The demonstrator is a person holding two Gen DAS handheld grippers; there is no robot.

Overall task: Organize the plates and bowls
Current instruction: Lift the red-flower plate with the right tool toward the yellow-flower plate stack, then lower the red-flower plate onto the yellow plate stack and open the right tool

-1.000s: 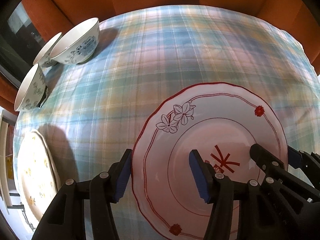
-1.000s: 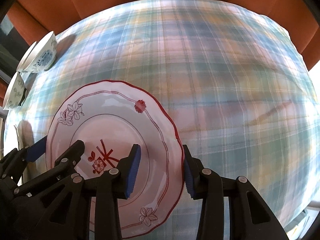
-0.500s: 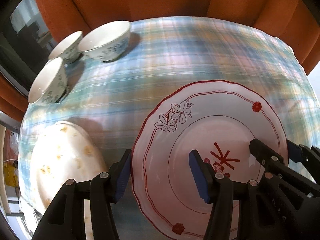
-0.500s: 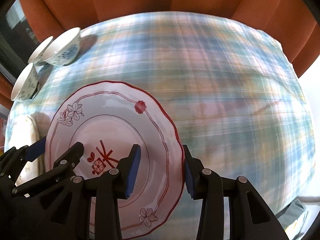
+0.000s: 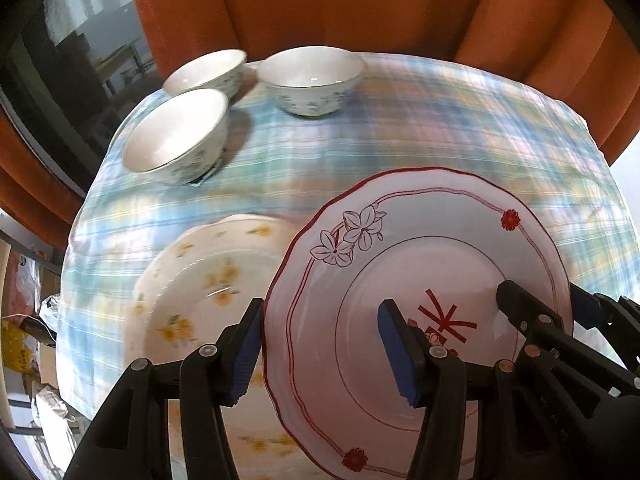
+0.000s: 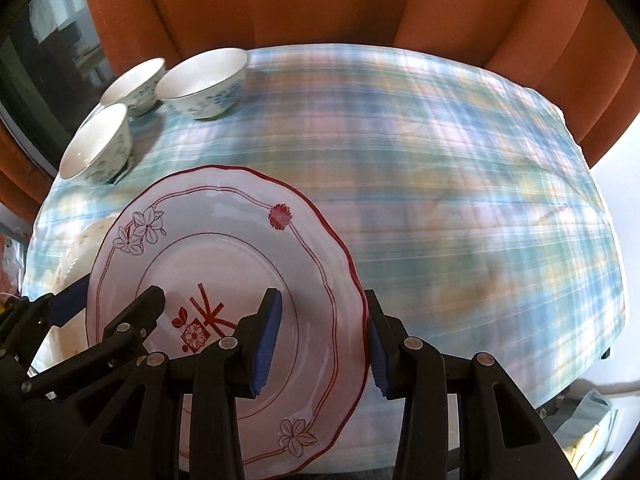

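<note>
**Red-rimmed plate in the air, yellow one waiting below**

Orange curtains all round, and a plaid-covered desk (image 5: 400,128) under us. We've got the red-rimmed plate (image 5: 420,264) carried between both tools: the left hand-held gripper (image 5: 320,344) is clamped across its rim at 9 o'clock, and the right hand-held gripper (image 6: 320,340) is clamped across the opposite rim at 3 o'clock. Neither is released; the blue pads press on the edge on both sides.

Looks like we're mid-carry, heading for the yellow-flower plate (image 5: 200,292) that lies on the cloth at about 8 o'clock, partly tucked under the one we hold. Next move, we reckon: line the two up, lower level, then let go with both sides together so it doesn't tip.

Three bowls (image 5: 180,140) sit clustered at 11 o'clock, well apart from the plates, so nothing is really in the way. Our own fingers under the rim might be the snag when we set down. Bowls are not yet stacked.
</note>
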